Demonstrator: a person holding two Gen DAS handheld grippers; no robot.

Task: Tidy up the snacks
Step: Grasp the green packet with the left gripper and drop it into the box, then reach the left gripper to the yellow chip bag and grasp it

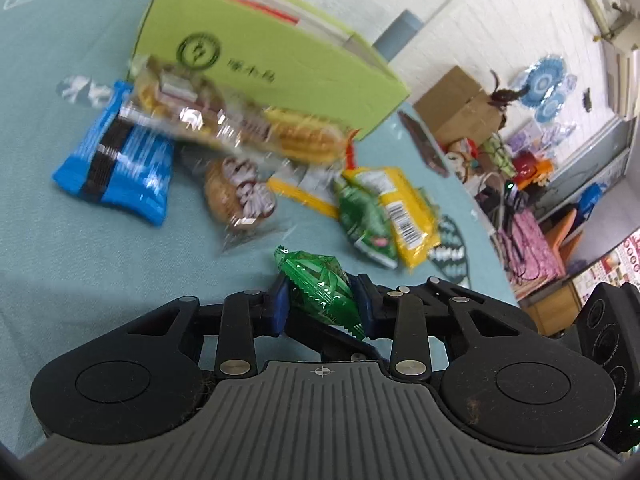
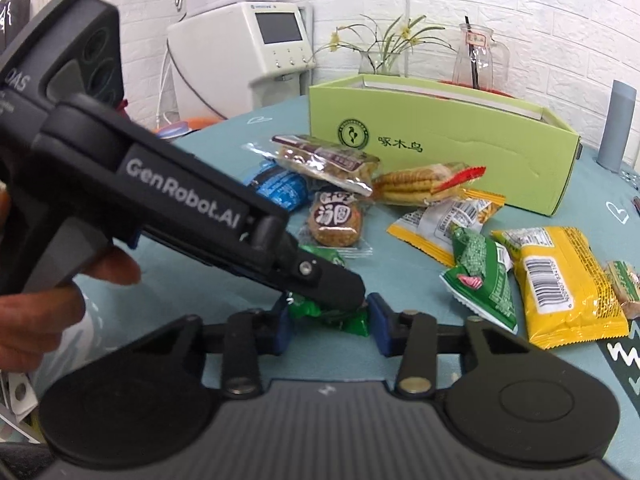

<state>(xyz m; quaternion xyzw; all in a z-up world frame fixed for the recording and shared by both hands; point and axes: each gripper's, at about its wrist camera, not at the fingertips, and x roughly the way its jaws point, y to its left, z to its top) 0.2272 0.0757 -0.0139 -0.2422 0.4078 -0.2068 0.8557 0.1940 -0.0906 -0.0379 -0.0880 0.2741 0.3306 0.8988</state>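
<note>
- Left gripper (image 1: 322,306) clamped narrow on green candy wrapper (image 1: 320,286), above table (image 1: 60,260).
- Right gripper (image 2: 330,326) flanking same wrapper, grip uncertain.
- Other snacks beside green box (image 2: 440,140).

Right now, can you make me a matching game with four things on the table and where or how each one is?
Things:
1. green candy
2. blue packet
3. lime box
4. big yellow packet

Places or states:
A. partly under a clear biscuit pack
B. barcode facing up
C. pinched in the left tool
D. standing open at the back

Pairs: 1-C, 2-A, 3-D, 4-B
</note>
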